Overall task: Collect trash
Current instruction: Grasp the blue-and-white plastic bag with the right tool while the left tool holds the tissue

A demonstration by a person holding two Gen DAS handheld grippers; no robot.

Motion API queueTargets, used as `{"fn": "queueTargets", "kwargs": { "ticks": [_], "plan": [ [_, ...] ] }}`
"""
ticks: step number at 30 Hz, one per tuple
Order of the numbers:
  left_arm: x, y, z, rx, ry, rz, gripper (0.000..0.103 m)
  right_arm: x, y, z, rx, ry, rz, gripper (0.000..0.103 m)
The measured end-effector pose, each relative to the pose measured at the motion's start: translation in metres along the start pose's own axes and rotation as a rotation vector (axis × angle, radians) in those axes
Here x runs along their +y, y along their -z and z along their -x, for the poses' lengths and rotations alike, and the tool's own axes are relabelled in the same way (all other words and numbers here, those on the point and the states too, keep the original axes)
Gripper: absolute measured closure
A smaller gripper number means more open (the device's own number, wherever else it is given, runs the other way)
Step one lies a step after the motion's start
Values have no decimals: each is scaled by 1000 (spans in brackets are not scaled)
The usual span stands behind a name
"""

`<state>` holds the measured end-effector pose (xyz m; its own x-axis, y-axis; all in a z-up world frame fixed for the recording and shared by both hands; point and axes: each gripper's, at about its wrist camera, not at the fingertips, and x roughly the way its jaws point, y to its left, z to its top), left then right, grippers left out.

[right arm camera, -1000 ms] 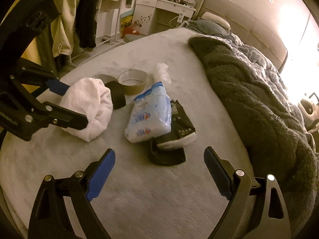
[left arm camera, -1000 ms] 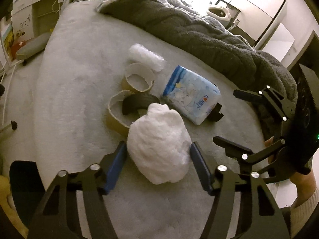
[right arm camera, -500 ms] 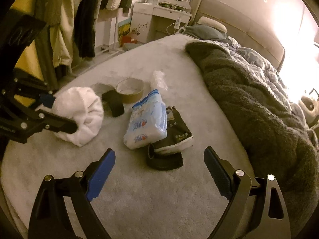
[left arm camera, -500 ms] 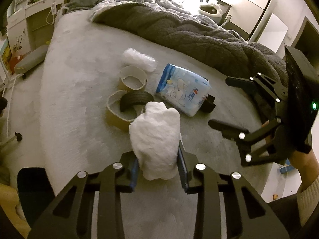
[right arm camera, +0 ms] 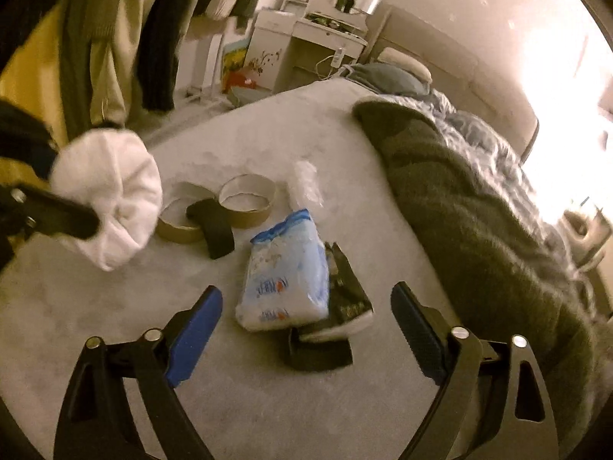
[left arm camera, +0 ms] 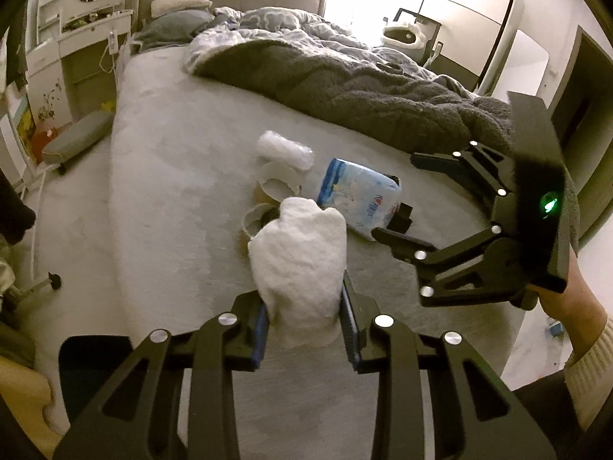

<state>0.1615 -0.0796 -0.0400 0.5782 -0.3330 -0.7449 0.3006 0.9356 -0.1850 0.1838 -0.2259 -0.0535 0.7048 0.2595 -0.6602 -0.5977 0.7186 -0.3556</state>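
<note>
We hold the left gripper clamped on a white wad of tissue; both blue pads press its flanks, and the wad is lifted clear of the grey bed surface. In the right wrist view the same wad sits at 9 o'clock, off the bed.

We hold the right gripper with its jaws wide and closing; the pads touch nothing. Between and just beyond them lie a blue-and-white tissue pack and, touching its 4 o'clock side, a black packet resting on a black strip.

At 11 o'clock from the pack lie two cardboard tape rings, side by side, with a black band draped over the nearer ring. A clear plastic wrapper lies at 12 o'clock from the pack. A dark blanket covers the bed at 3 o'clock.
</note>
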Motion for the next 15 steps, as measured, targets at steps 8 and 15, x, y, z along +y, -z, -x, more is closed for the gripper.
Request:
{"fn": "queueTargets", "kwargs": {
  "ticks": [8, 15],
  "plan": [
    [18, 9, 17, -58, -54, -8, 69, 8, -2, -33, 92, 16, -8, 49],
    [39, 23, 35, -97, -168, 9, 69, 14, -10, -33, 92, 40, 28, 69]
  ]
}}
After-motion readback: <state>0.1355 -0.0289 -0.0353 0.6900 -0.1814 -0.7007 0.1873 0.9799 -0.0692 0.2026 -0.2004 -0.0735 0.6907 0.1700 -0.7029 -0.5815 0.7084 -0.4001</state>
